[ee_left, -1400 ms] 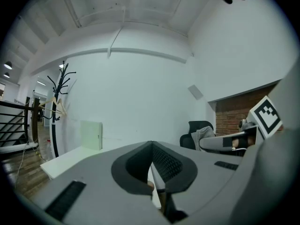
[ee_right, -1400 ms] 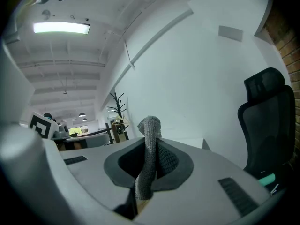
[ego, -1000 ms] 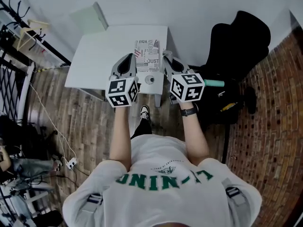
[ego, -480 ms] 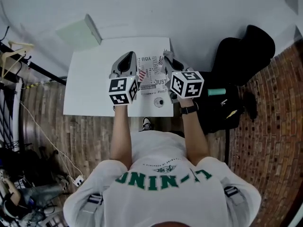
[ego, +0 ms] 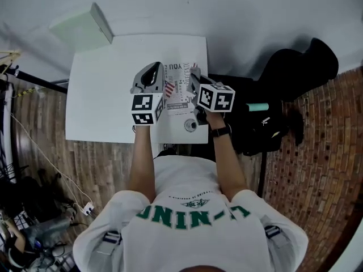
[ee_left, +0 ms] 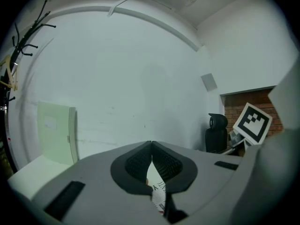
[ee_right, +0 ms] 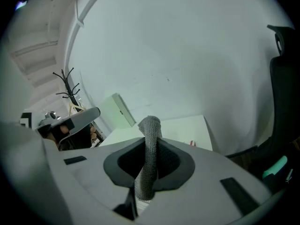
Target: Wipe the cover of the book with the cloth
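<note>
The book (ego: 179, 89) is seen lying flat on the white tabletop (ego: 108, 84), toward its right side, between the two tongs. The left tongs (ego: 153, 73) are held over the book's left edge with the jaws closed together and nothing gripped; a strip of printed cover is glimpsed beneath them. The right tongs (ego: 194, 75) are held at the book's right edge, clamped on a grey cloth (ee_right: 150, 135) that sticks out past the tips.
</note>
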Demonstrator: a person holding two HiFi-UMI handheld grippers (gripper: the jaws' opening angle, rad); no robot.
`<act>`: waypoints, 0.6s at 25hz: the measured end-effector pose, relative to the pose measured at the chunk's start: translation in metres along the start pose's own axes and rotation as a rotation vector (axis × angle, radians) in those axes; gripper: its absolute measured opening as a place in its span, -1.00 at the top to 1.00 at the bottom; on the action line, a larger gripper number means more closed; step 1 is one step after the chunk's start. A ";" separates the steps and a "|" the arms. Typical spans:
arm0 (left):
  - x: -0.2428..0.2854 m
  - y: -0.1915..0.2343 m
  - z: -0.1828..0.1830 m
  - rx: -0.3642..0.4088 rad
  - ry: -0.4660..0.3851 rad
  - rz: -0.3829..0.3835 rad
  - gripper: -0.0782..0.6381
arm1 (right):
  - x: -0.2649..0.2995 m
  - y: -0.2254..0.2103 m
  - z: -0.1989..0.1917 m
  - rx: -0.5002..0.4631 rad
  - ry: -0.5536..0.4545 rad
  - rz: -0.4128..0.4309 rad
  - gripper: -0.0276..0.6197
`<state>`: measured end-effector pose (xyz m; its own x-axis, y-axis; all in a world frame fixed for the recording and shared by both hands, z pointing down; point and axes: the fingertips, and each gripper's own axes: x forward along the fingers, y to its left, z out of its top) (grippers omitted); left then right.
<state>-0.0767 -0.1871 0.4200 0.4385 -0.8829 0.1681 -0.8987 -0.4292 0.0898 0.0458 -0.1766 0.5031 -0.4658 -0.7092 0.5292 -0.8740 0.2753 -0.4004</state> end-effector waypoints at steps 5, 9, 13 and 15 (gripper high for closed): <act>0.023 0.022 -0.020 -0.028 0.017 0.054 0.77 | 0.062 -0.004 -0.007 -0.005 0.113 0.087 0.78; 0.038 0.037 -0.030 -0.043 0.045 0.086 0.77 | 0.118 -0.005 -0.012 -0.095 0.220 0.135 0.80; 0.045 0.055 -0.043 -0.070 0.076 0.124 0.77 | 0.174 -0.006 -0.036 -0.019 0.380 0.133 0.80; 0.051 0.062 -0.051 -0.079 0.089 0.132 0.76 | 0.195 -0.008 -0.047 0.028 0.455 0.132 0.79</act>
<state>-0.1097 -0.2486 0.4837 0.3187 -0.9087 0.2695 -0.9467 -0.2914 0.1371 -0.0442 -0.2866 0.6453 -0.5913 -0.3117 0.7437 -0.8022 0.3215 -0.5031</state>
